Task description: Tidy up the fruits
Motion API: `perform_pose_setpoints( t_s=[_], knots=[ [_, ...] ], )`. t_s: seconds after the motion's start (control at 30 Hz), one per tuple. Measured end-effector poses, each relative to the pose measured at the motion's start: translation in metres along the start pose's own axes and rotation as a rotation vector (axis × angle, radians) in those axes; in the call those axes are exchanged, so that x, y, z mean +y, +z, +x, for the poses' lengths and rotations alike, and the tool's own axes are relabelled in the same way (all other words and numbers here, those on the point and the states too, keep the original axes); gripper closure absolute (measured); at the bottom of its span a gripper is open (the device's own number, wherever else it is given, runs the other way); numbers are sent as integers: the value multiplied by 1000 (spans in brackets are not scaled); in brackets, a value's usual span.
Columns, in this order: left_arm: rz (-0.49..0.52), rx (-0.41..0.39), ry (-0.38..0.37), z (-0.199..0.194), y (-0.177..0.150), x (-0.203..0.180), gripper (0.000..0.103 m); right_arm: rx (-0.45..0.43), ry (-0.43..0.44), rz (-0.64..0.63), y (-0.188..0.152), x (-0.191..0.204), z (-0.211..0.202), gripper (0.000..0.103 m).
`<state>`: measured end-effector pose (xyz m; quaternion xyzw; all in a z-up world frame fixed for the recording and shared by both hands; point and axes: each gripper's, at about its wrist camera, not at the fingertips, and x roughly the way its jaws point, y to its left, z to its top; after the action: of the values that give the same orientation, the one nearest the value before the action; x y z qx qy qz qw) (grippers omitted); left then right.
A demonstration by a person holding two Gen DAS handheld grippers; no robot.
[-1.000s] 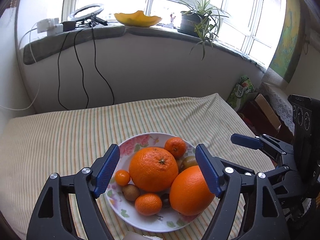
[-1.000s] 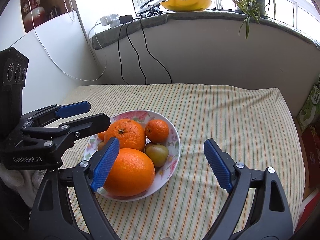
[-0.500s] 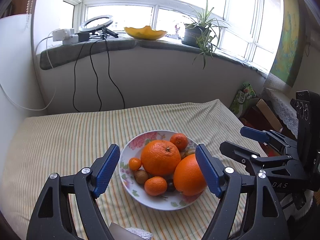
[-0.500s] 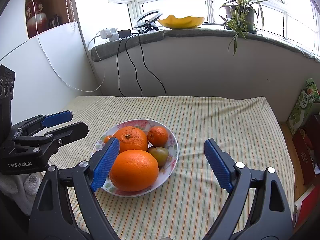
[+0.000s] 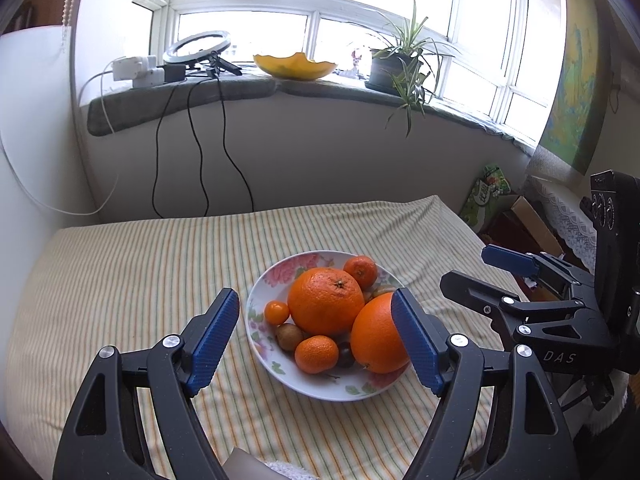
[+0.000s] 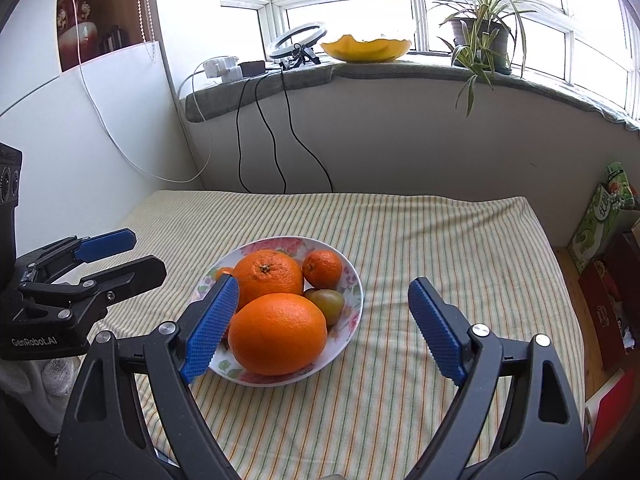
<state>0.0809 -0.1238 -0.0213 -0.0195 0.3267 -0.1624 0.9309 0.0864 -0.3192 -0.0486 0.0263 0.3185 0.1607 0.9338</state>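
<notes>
- Oranges (image 5: 325, 301) and smaller fruit fill the floral plate (image 5: 280, 276) on the striped cloth (image 5: 120, 280); left gripper (image 5: 316, 340) hangs above, jaws wide, empty.
- Plate again (right wrist view): right gripper (image 6: 324, 326) gapes wide, empty, its left pad (image 6: 210, 326) over the rim.

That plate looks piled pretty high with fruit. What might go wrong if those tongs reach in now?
1. The two big oranges sit heaped on the plate over smaller fruit; pulling one may send a mandarin rolling onto the striped cloth.
2. The plate rests on soft-looking cloth, so a push on its rim may tip it.
3. Both open tongs face the plate; they may bump if both reach in.
</notes>
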Motion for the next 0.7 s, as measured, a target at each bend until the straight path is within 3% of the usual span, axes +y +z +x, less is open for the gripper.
perform_pose_setpoints(
  t_s=[0.7],
  knots=[
    [-5,-4,-3,-3,0,1,23,4,1,-4,1,1,0,14]
  ],
)
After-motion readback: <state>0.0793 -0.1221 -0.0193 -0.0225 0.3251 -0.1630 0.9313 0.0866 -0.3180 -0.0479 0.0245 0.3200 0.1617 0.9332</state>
